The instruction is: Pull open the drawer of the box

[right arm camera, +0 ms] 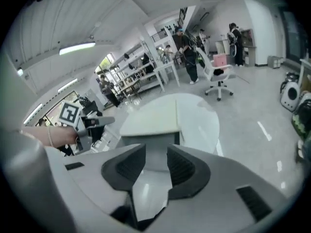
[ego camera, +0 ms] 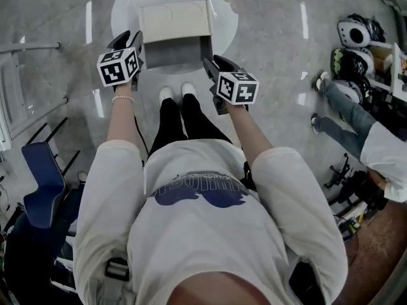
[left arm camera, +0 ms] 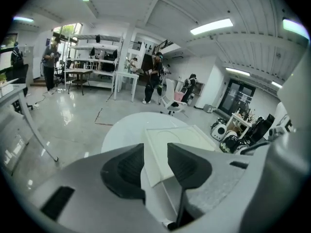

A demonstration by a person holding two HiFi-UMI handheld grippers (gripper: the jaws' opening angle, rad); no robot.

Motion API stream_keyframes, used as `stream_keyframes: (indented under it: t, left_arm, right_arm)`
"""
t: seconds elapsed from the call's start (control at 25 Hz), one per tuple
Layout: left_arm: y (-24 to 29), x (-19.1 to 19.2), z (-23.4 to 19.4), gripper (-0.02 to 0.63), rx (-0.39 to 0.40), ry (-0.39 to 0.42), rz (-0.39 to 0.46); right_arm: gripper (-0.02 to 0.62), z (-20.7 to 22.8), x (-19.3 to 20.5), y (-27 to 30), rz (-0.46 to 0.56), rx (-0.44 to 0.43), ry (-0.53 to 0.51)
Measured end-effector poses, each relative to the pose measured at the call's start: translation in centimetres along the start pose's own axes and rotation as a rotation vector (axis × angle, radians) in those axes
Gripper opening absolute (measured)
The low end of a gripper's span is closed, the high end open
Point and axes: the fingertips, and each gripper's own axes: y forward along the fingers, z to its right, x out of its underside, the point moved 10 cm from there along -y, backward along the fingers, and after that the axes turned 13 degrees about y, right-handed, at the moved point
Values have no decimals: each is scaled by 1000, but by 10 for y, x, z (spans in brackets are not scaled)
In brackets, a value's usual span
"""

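Two grippers, left (ego camera: pixel 127 41) and right (ego camera: pixel 215 64), both hold their jaws a little apart, gripping nothing, flanking one box (ego camera: pixel 175 20) just ahead, its one grey drawer front (ego camera: pixel 172 53) facing between them.

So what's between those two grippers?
The box: in the head view its grey front sits between the left gripper and right gripper, both with jaws apart.
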Motion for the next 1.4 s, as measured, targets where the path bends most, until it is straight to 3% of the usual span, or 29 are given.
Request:
stream_keyframes:
  t: [0.2, 0.32, 0.4, 0.48, 0.56, 0.72, 0.92, 1.4]
  left_arm:
    - [-104, -48, 8, 135, -104, 18, 243]
    - [-163, -78, 17, 135, -186, 45, 381]
    - [-193, -97, 28, 135, -248, 65, 458]
    - [-216, -116, 41, 111, -287, 110, 541]
    - [-232, -134, 56, 19, -313, 189, 629]
    - [-248, -161, 83, 8, -340, 315, 759]
    - [-252, -173, 94, 6, -383, 341, 787]
    - [-247, -170, 82, 6, -406, 303, 738]
  right_arm:
    - [103, -40, -89, -74, 315, -102, -124]
    - [84, -80, -131, -107, 450, -151, -310]
    - [79, -106, -146, -125, 516, -143, -473]
    - [32, -127, -155, -139, 596, -133, -573]
    - [14, -143, -162, -151, 680, -146, -596]
    - [-3, -158, -171, -170, 827, -153, -597]
    - [-3, -159, -172, -187, 906, -151, -602]
    - [-3, -146, -171, -194, 922, -133, -572]
